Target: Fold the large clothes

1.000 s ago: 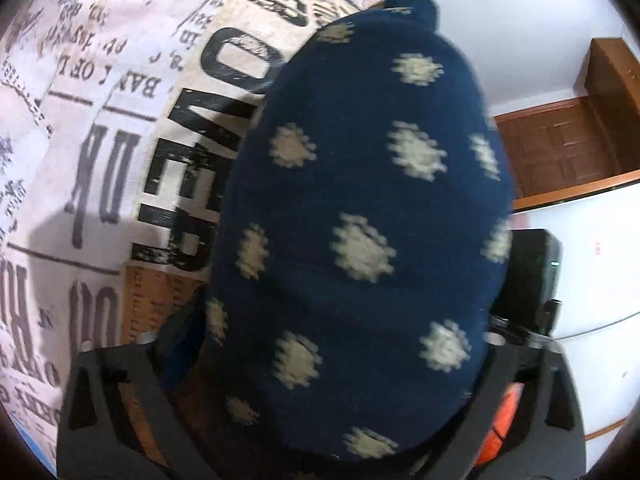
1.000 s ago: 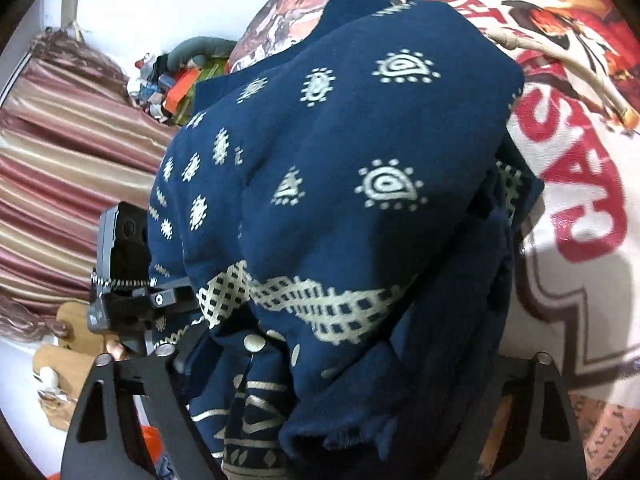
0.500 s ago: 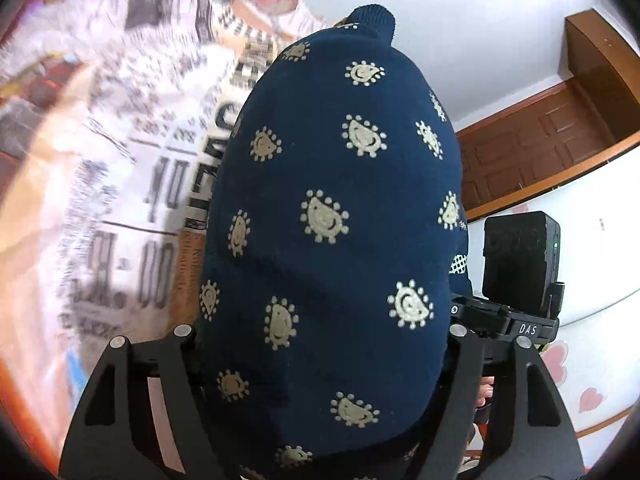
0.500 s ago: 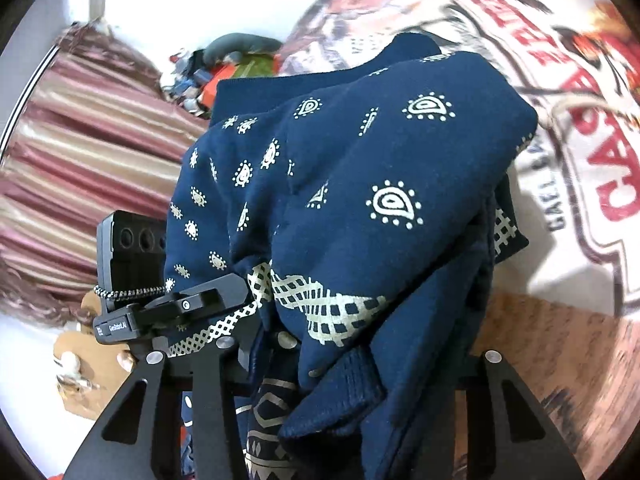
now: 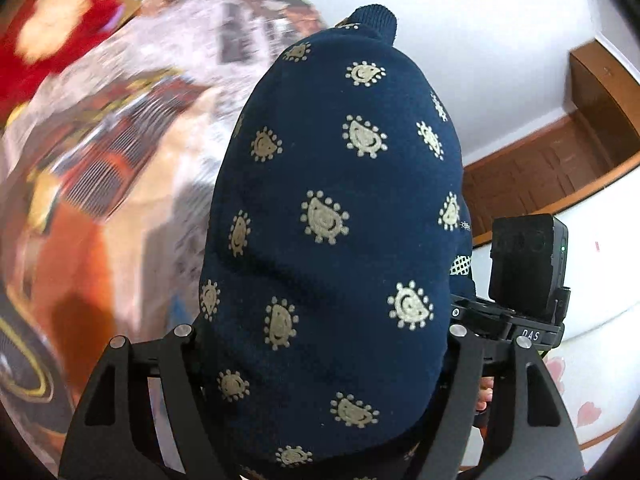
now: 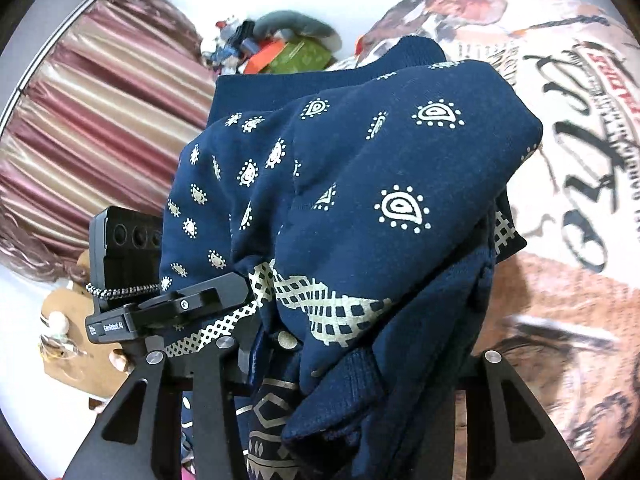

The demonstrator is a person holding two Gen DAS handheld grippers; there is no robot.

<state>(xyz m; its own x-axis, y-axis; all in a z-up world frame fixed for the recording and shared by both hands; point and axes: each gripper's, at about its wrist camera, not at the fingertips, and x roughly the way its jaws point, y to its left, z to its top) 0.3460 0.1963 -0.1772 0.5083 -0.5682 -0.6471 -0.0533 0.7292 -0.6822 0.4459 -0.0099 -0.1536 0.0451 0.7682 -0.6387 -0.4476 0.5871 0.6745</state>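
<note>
Printed bedding of newsprint lettering and orange patches (image 6: 580, 184) backs the scene. Nearest, the left gripper (image 5: 320, 360) and right gripper (image 6: 352, 364) each stand clamped on the folded navy sweatshirt with cream paisley print (image 5: 332, 208), a bundle running lengthwise away from both, shared equally, apparently lifted clear. Both sets of jaws closed further onto the cloth than a second ago. Beyond: striped maroon curtain (image 6: 100, 120), brown wooden door (image 5: 540, 176).

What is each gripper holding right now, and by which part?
Both hold the navy patterned sweater: left gripper clamps a thick bundle of it, right gripper bunched folds near a ribbed edge. Exact parts cannot be told.
</note>
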